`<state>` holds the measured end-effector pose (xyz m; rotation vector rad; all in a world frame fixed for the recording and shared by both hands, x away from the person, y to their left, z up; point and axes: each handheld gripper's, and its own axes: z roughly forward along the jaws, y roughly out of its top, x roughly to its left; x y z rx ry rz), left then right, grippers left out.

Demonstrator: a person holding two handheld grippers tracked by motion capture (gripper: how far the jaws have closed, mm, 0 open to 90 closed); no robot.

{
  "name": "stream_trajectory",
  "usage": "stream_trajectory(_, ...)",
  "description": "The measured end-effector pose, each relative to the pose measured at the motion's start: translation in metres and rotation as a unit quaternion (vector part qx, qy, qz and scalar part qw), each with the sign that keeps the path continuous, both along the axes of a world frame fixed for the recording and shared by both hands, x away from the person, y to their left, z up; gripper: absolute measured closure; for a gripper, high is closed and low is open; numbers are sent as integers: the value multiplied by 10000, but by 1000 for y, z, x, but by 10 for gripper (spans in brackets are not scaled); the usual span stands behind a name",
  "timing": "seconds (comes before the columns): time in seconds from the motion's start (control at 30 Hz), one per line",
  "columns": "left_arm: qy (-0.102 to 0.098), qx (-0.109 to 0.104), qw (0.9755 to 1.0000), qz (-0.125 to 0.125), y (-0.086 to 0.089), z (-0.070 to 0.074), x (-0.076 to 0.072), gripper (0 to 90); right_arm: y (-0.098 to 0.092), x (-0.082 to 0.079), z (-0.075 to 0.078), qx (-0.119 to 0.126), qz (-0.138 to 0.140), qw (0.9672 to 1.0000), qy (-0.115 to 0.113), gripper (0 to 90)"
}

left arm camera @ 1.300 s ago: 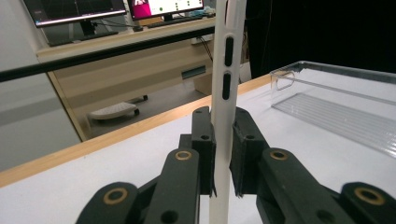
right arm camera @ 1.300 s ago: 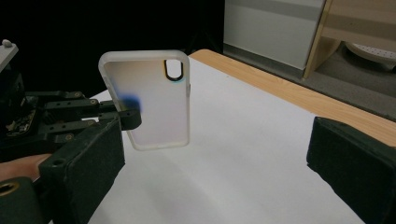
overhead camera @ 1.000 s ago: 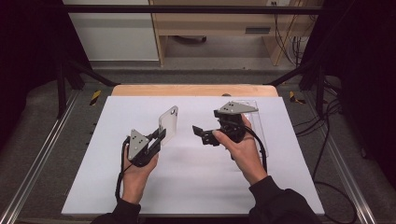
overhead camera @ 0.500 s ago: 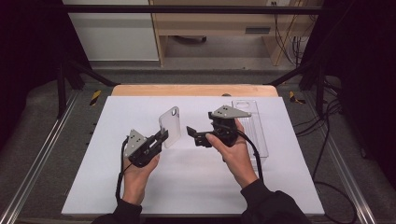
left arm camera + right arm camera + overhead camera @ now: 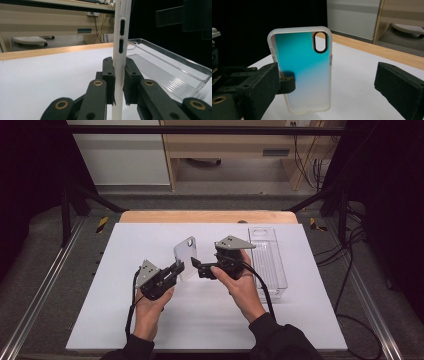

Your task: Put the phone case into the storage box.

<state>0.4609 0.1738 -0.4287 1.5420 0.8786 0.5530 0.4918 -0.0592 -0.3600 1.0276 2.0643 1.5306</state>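
A translucent phone case (image 5: pixel 186 256) with an oval camera cut-out stands upright above the white table. My left gripper (image 5: pixel 176 268) is shut on its lower edge; in the left gripper view both pads press the case's thin side (image 5: pixel 119 37), with the gripper (image 5: pixel 119 67) around it. My right gripper (image 5: pixel 196 266) is close to the case's right side and stands open. Its jaws have just been closing. In the right gripper view the case (image 5: pixel 302 72), tinted blue-green, stands ahead in the gap of this gripper (image 5: pixel 329 77), and neither pad touches it.
A clear plastic tray (image 5: pixel 270 265) lies on the right part of the white table cover (image 5: pixel 215 320), its ribbed floor and rim (image 5: pixel 170 75) near the held case. A wooden strip (image 5: pixel 207 216) edges the far side. Dark floor and metal rails surround the table.
My right gripper has moved left and slightly down toward the case, uncovering the clear tray behind it. The left gripper and the case have stayed put.
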Motion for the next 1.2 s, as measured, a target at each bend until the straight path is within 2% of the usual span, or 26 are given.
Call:
stream_trajectory(0.17, 23, -30, 10000, -62, -3, 0, -1, 810, 9, 0, -4, -67, -23, 9999, -71, 73)
stream_trajectory(0.27, 37, 0, 10000, -51, -4, -2, -1, 810, 14, -1, -6, 13, 74, 9999, -74, 73)
stream_trajectory(0.4, 87, -13, 9999, -84, -6, -3, -1, 810, 19, -2, -7, 65, 89, 9998, -189, 71)
stream_trajectory(0.67, 36, -29, 9998, -169, -10, -2, -3, 810, 26, 3, -8, 248, 103, 9994, -239, 85)
stream_trajectory(1.2, -17, 12, 9996, -273, -16, -1, -5, 810, 34, 8, -12, 136, 90, 9991, -384, 98)
